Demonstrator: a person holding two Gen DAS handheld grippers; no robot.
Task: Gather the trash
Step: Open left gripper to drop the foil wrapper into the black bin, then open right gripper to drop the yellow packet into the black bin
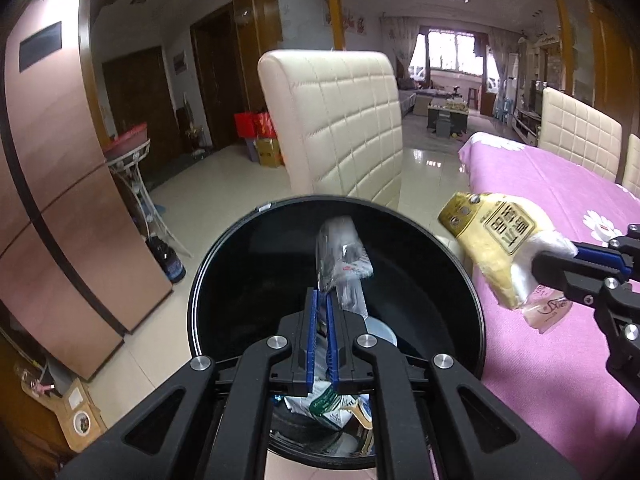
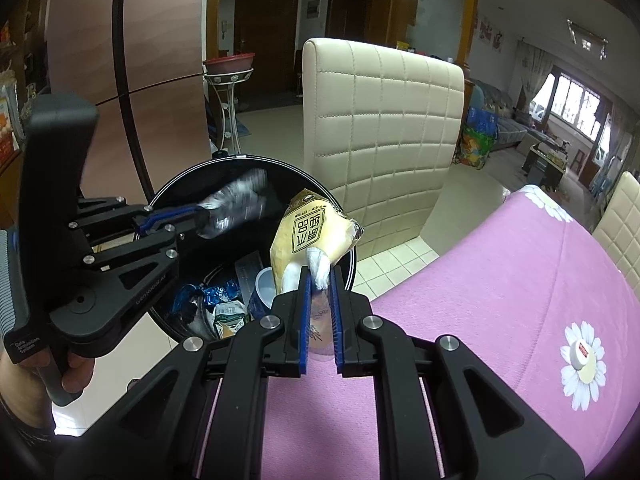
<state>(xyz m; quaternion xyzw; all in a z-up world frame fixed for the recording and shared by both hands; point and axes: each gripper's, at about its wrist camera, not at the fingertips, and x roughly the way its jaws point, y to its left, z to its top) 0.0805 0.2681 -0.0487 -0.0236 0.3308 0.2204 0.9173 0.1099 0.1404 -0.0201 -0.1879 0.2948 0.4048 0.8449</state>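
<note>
Left wrist view is showing the left gripper (image 1: 321, 300) pinching a crumpled clear-and-grey plastic wrapper (image 1: 343, 258), jaws nearly together on it, the wrapper sticking out ahead of the tips and hanging right over the open mouth of the round black trash bin (image 1: 224, 264). The bin is sitting directly below and ahead of these tongs, already holding cartons and foil scraps. The right gripper (image 2: 320, 284) is clamping narrow on the white and clear tail of a yellow snack bag (image 2: 310, 232), which is poking forward and left of its tips, over the bin's near-right rim; the pink floral tablecloth (image 2: 500, 280) is lying under and to the right of these tongs. Step in hand looks like the drop-off: both pieces are being held above the bin. Next move is probably calling for opening the left jaws first, since its wrapper is well inside the rim, then nudging the right tongs further over the opening before letting go.
</note>
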